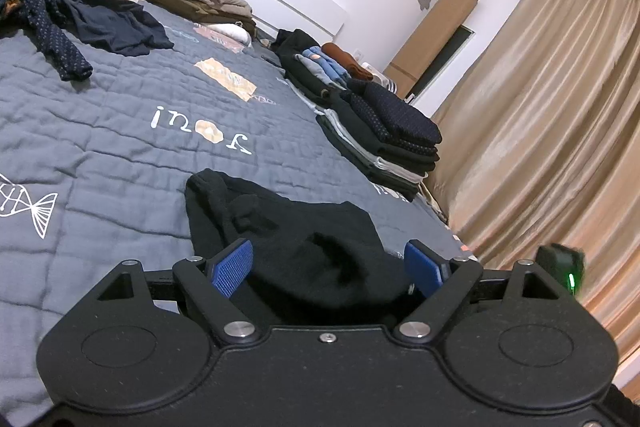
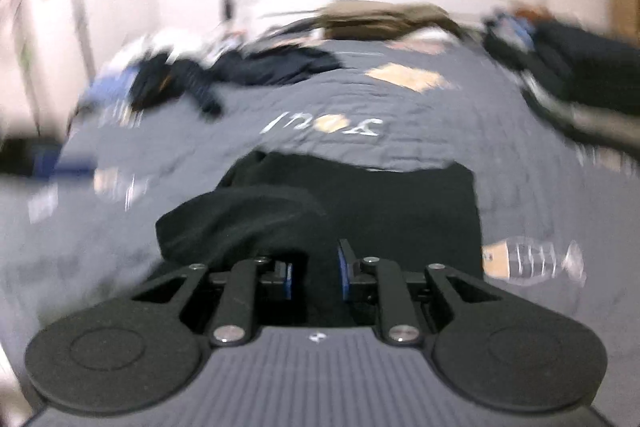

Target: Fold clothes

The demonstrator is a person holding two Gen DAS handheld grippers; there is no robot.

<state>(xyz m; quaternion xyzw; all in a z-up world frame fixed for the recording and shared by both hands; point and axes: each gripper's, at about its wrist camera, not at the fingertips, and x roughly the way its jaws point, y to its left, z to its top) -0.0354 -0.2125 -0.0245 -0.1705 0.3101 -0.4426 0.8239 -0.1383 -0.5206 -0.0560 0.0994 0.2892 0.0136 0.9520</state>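
The black garment [image 1: 288, 239] lies crumpled on the bed [image 1: 100, 147], at the near edge, directly ahead of both tools. In the right wrist view its far portion lies flat w/ a fairly straight far edge, while a rolled or bunched flap [image 2: 240, 215] rises toward me on the left side; garment type cannot be determined. My right tool [image 2: 316, 269] is clenched on a fold of this cloth: fabric passes between the blue pads and the jaws stand narrow. That view is motion-blurred, so grip depth is approx. only. My left tool [image 1: 328, 267] is released, jaws spread wide, w/ the cloth mound sitting between and just beyond the pads; no contact w/ the pads is confirmed. Key relation: the garment extends forward and away from both tools, long axis approx. across the bed, and the right tool is the one w/ hold. Judgement: the fold is in progress, and the next move depends on the left tool closing on the near hem opposite the right. Further out: two folded stacks [image 1: 384, 131] along the bed's right side, unfolded dark clothes [image 1: 80, 19] far left, beige curtain [image 1: 560, 107] beyond.
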